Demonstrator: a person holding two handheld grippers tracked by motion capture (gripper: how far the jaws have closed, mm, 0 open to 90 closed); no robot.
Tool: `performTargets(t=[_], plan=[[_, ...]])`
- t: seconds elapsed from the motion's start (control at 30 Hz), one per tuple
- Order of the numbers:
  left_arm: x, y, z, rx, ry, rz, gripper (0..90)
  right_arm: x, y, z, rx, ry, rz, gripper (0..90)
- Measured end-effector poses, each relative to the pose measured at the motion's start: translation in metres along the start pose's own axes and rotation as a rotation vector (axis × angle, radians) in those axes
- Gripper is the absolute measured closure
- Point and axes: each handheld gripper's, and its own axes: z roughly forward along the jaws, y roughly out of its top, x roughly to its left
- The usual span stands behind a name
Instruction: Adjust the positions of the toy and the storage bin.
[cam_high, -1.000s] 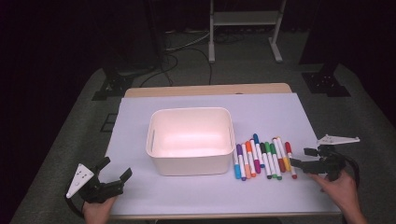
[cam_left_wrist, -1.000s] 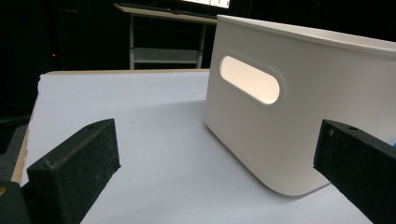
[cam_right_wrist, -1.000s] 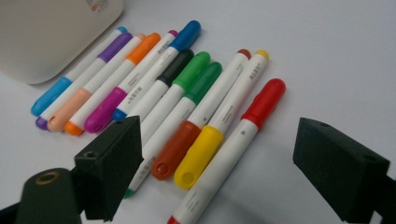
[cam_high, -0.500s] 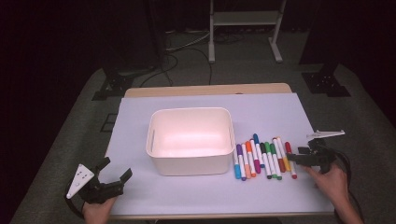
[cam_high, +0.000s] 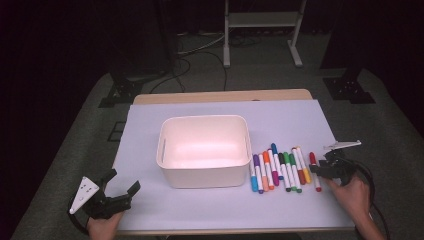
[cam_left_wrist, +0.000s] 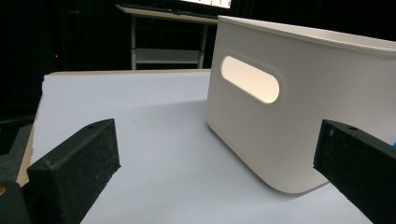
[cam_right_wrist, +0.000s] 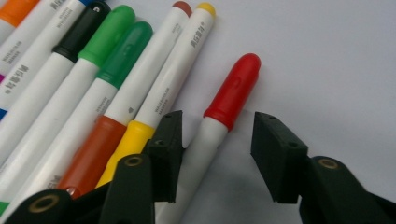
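A white bin (cam_high: 205, 176) stands mid-table on the pale lilac sheet. To its right lies a row of several coloured markers (cam_high: 278, 171), and a red-capped marker (cam_high: 312, 160) lies apart at the row's right end. My right gripper (cam_high: 318, 173) is down at that red marker (cam_right_wrist: 232, 100). Its jaws have just been closing and straddle the white barrel; a gap still shows on the right side, so it is open. My left gripper (cam_high: 124, 181) rests open near the front left corner, facing the bin's handle side (cam_left_wrist: 299, 116), with nothing between its jaws.
The yellow and brown markers (cam_right_wrist: 140, 107) lie just left of the red one, close to my right gripper's left jaw. A white metal stand (cam_high: 262, 30) and cables sit on the dark floor beyond the table. The sheet's front edge (cam_high: 225, 231) runs just ahead of both hands.
My right gripper has slid in from the right and down over the red marker, and its jaws have narrowed around it. The left gripper has stayed put.
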Motion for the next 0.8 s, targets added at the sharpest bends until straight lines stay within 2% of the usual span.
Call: performTargets(t=[0.07, 0.2, 0.37, 0.47, 0.63, 0.8], plan=[[-0.0004, -0.0001, 0.0004, 0.002, 0.000, -0.001, 0.0, 0.0033, -0.0001, -0.0014, 0.011, -0.043, -0.024, 59.2], [-0.0005, 0.0001, 0.0002, 0.001, 0.000, 0.001, 0.0, 0.0052, -0.0010, -0.0013, 0.025, -0.075, -0.043, 65.5], [-0.0003, 0.0000, 0.0004, 0.000, 0.000, -0.004, 0.0, 0.0051, -0.0022, -0.0014, 0.020, -0.057, -0.032, 74.3], [-0.0010, 0.0000, 0.0006, 0.001, 0.001, 0.001, 0.0, 0.0051, -0.0018, -0.0016, 0.021, -0.059, -0.033, 75.2], [-0.0004, 0.0002, 0.0000, -0.001, 0.001, 0.001, 0.0, 0.0010, -0.0020, -0.0029, 0.026, -0.042, -0.009, 75.7], [-0.0008, 0.0002, 0.0003, -0.001, 0.003, 0.002, 0.0, -0.0039, -0.0029, -0.0110, 0.016, -0.010, 0.010, 75.8]])
